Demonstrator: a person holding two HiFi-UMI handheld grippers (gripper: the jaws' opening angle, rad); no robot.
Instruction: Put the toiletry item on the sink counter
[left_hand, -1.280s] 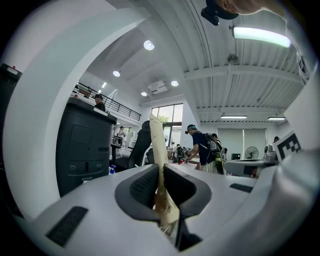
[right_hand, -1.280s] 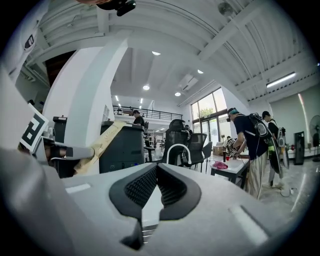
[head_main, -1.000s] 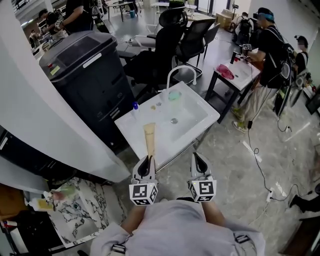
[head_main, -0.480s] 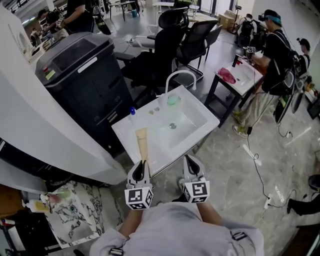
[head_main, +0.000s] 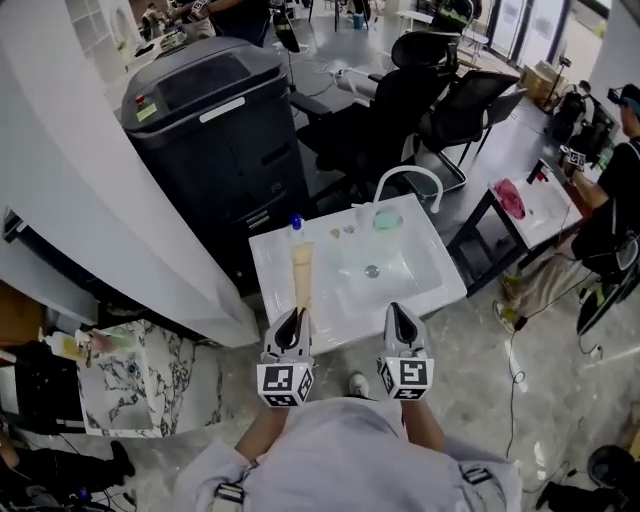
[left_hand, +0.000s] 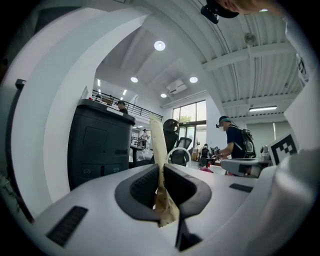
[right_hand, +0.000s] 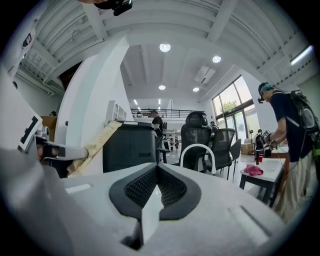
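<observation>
A long cream toiletry tube (head_main: 302, 276) is clamped by its crimped end in my left gripper (head_main: 294, 322), which is shut on it. The tube (left_hand: 159, 146) points up and forward between the jaws; the tube (right_hand: 98, 143) also shows at the left of the right gripper view. In the head view it reaches over the left part of the white sink counter (head_main: 280, 290). My right gripper (head_main: 400, 322) hovers at the counter's near edge, its jaws closed with nothing between them. The right gripper (right_hand: 156, 186) faces the curved white faucet (right_hand: 197, 151).
The basin (head_main: 385, 270) has a drain, a faucet (head_main: 408, 182), a green item (head_main: 386, 220) and a small blue-capped bottle (head_main: 296, 224) at the back. A black bin (head_main: 222, 130) stands behind the sink, office chairs (head_main: 430, 95) beyond, a white pillar (head_main: 90, 180) at left.
The view has swung over the sink, which now lies straight ahead of both grippers. The left gripper still holds the tube, now reaching further over the counter's left side.
</observation>
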